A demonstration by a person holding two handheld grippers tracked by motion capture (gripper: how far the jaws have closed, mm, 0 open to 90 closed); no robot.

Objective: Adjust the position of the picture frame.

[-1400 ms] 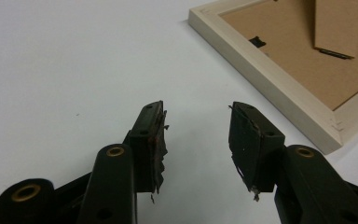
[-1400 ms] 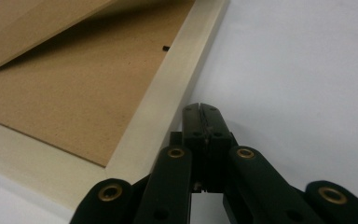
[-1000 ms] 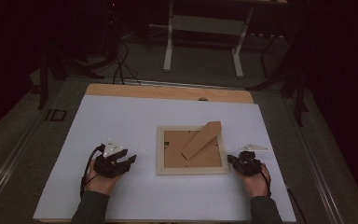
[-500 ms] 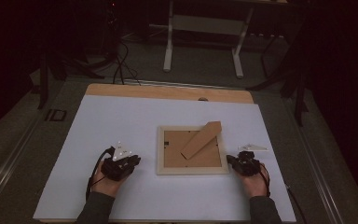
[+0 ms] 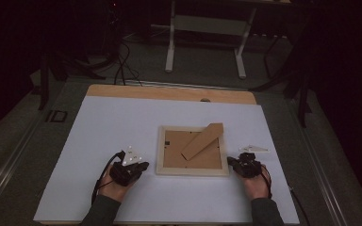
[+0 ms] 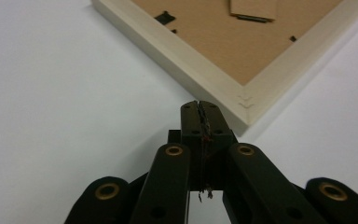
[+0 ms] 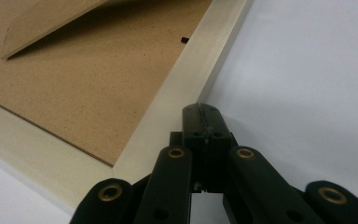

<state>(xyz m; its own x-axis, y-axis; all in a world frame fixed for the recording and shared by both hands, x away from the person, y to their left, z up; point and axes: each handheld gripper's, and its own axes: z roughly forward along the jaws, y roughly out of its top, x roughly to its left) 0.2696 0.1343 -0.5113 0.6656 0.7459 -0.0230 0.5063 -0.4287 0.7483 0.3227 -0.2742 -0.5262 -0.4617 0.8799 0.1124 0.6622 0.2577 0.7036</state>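
Two grippers flank a wooden picture frame [image 5: 193, 151] lying face down near the middle of the white table [image 5: 99, 127], its cardboard stand [image 5: 202, 141] tilted up. Left gripper [image 5: 141, 165] has just clenched on nothing, tips by the frame's near left corner. Right gripper [image 5: 230, 161] is clenched empty, at the near right corner.

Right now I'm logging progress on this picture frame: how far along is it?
Early. Done: the frame lies face down on the white sheet, stand flipped out. In hand: both grippers are shut and empty, the left gripper having just closed by the frame's near left corner, the right gripper at its right edge. Left: the backing is in place, so nothing is opened yet.
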